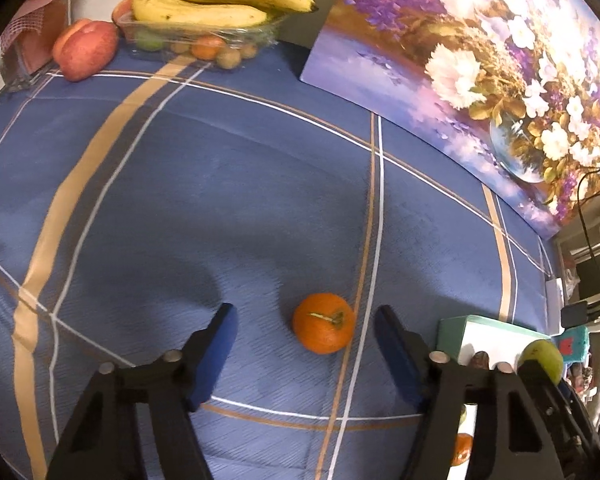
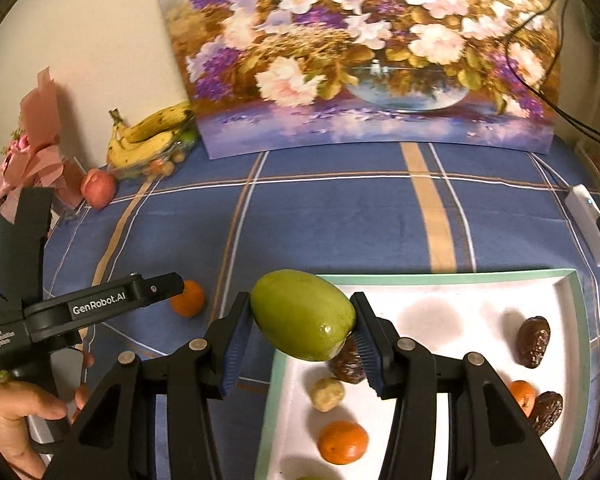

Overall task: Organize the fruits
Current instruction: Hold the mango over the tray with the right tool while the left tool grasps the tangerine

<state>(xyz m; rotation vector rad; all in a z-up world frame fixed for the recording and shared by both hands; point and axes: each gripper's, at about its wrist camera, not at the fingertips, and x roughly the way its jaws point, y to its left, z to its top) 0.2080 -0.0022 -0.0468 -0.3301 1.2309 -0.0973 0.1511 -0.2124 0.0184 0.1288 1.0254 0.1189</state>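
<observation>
A small orange [image 1: 323, 323] with a short stem lies on the blue checked cloth. My left gripper [image 1: 306, 315] stands open around it, and its blue pads [image 1: 220, 344] are clear of the peel on both sides. My right gripper [image 2: 302, 308] is shut on a green oval fruit [image 2: 303, 314] and holds it in the air over the near left corner of a white tray with a mint rim [image 2: 440, 279]. In the tray lie dark dates [image 2: 534, 341], two oranges [image 2: 342, 442] and a small tan fruit [image 2: 326, 394].
Bananas [image 1: 220, 0] rest on a clear box of small fruit at the far left, with a red apple [image 1: 86, 50] beside it. A flower painting [image 1: 480, 60] leans on the wall. A pink bouquet [image 2: 32, 152] and a white device [image 2: 588, 220] flank the table. A hand [image 2: 16, 412] grips the left handle.
</observation>
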